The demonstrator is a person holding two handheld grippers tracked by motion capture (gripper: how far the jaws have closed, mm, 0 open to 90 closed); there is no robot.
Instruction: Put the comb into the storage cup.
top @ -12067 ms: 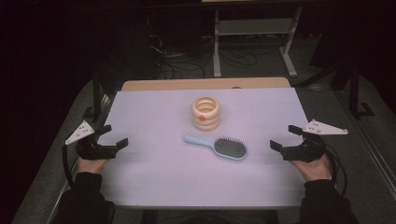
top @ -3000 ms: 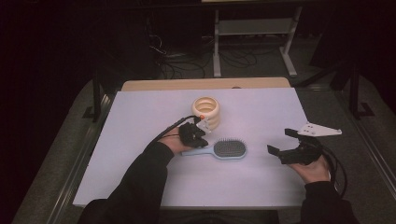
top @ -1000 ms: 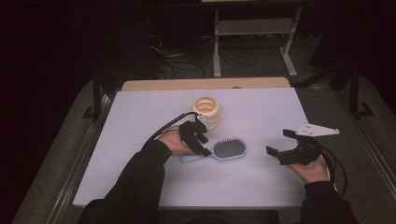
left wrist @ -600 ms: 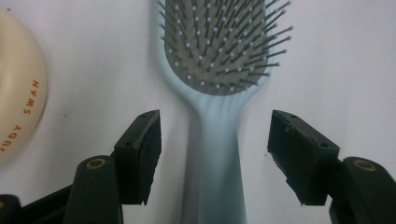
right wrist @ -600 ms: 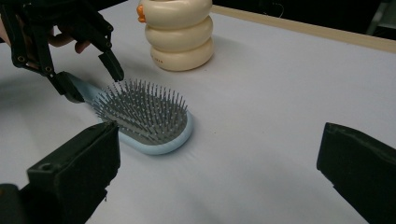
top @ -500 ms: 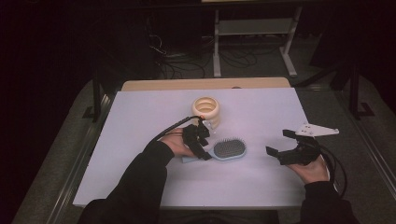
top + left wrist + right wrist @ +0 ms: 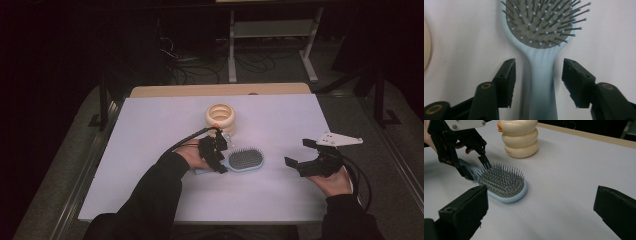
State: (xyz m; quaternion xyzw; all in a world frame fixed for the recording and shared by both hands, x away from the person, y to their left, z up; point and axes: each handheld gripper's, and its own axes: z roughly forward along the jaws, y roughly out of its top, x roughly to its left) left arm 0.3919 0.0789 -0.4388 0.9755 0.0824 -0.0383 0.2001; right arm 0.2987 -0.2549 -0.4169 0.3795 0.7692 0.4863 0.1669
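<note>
A light blue hairbrush (image 7: 246,161) lies bristles up on the white tabletop (image 7: 150,125). My left gripper (image 7: 217,155) is low over its handle (image 7: 541,87), one jaw on each side. The jaws have just been closing, but a gap still shows between each pad and the handle, so the gripper is open. The same gripper (image 7: 477,170) appears beyond the brush head (image 7: 501,182) in the right gripper view. My right gripper (image 7: 298,152) rests to the right of the brush, open and holding nothing.
A cream container of stacked rings (image 7: 220,116) with a small orange part stands just behind the brush and also appears in the right gripper view (image 7: 520,137). A wooden strip (image 7: 220,90) runs along the far table edge. Beyond it are dark floor, cables and a white rack (image 7: 272,30).
The left gripper has shifted slightly right along the handle towards the brush head. The right gripper and the brush have kept their places.
</note>
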